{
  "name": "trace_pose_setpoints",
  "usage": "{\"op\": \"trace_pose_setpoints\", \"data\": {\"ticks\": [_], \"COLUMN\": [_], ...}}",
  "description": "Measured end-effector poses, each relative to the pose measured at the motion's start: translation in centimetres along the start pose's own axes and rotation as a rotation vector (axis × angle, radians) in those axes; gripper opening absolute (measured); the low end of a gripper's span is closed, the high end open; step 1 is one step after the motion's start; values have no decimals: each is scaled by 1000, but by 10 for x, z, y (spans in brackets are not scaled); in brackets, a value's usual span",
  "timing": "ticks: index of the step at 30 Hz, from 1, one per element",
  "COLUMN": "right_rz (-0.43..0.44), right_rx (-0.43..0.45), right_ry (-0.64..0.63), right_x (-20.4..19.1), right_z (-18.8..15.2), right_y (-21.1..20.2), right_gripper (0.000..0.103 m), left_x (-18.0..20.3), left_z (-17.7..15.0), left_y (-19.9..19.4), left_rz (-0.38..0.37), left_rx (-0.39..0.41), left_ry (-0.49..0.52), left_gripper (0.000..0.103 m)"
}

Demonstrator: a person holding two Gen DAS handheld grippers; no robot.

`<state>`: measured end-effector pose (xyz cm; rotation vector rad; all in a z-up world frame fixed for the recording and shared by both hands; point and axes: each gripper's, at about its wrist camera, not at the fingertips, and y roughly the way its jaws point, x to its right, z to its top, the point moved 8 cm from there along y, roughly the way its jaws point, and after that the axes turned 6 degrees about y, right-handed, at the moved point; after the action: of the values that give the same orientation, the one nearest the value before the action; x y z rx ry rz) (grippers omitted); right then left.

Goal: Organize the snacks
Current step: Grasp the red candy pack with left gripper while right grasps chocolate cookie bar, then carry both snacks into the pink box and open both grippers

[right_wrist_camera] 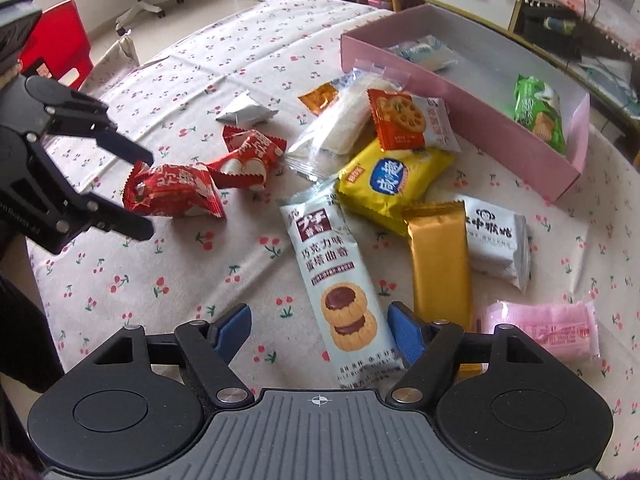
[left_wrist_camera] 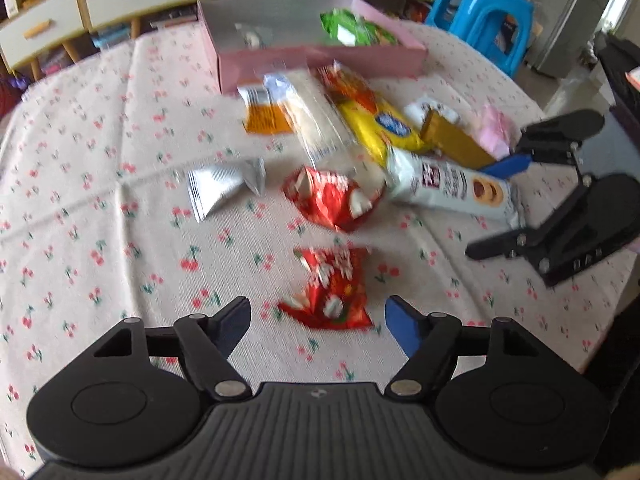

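- Cherry-printed cloth (right_wrist_camera: 168, 76) is spread over the desk, on which the snacks are scattered.
- The left tongs (left_wrist_camera: 318, 322) are seen open, with a red wrapped sweet (left_wrist_camera: 326, 294) lying on the cloth between the fingertips; no pad is seen pressing on it. This view is blurred by motion, so the print on the packets cannot be read there.
- In the right wrist view, the left tongs (right_wrist_camera: 142, 196) are seen beside that red sweet (right_wrist_camera: 172, 192); whether one finger touches the wrapper cannot be told.
- A second red sweet (right_wrist_camera: 248, 158) is seen just behind the first.
- The right tongs (right_wrist_camera: 320, 326) are held open astride the near end of a long white cookie packet (right_wrist_camera: 336, 276); the packet's bottom edge is hidden behind the tool body, and contact with the pads cannot be made out.
- A gold bar packet (right_wrist_camera: 438, 260) is partly covered at its near end by the right finger.
- A pink packet (right_wrist_camera: 544, 328) lies beside it, its print too faint to read.
- A yellow packet (right_wrist_camera: 394, 188) is overlapped by an orange-and-white cracker packet (right_wrist_camera: 408, 124).
- The pink box (right_wrist_camera: 460, 92) stands at the far side, holding a green packet (right_wrist_camera: 538, 112) and a pale packet (right_wrist_camera: 424, 52) that is partly hidden by the box wall.
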<state>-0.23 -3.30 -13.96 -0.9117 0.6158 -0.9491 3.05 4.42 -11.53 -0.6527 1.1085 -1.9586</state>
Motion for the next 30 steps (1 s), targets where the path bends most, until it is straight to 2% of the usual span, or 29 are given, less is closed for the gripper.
{"op": "trace_pose_setpoints", "data": {"ticks": [3, 7, 13, 16, 17, 30], "right_rz": [-9, -29, -37, -34, -31, 27], "right_rx": [10, 9, 16, 22, 20, -13], "right_ry": [-11, -6, 10, 17, 25, 193], "right_x": [-3, -2, 0, 0, 0, 7], "right_z": [3, 5, 6, 7, 8, 10], "right_y": [3, 8, 11, 11, 11, 5], "right_gripper": [76, 56, 42, 32, 31, 30], "left_x": [-1, 0, 2, 1, 0, -5], "left_z": [7, 10, 10, 10, 10, 11], "left_y": [2, 9, 14, 14, 14, 1], "left_rz": [15, 16, 21, 7, -3, -26], "left_rx": [20, 8, -7, -13, -17, -12], "left_ry": [0, -13, -21, -45, -57, -124], "left_gripper": [63, 50, 43, 35, 28, 27]}}
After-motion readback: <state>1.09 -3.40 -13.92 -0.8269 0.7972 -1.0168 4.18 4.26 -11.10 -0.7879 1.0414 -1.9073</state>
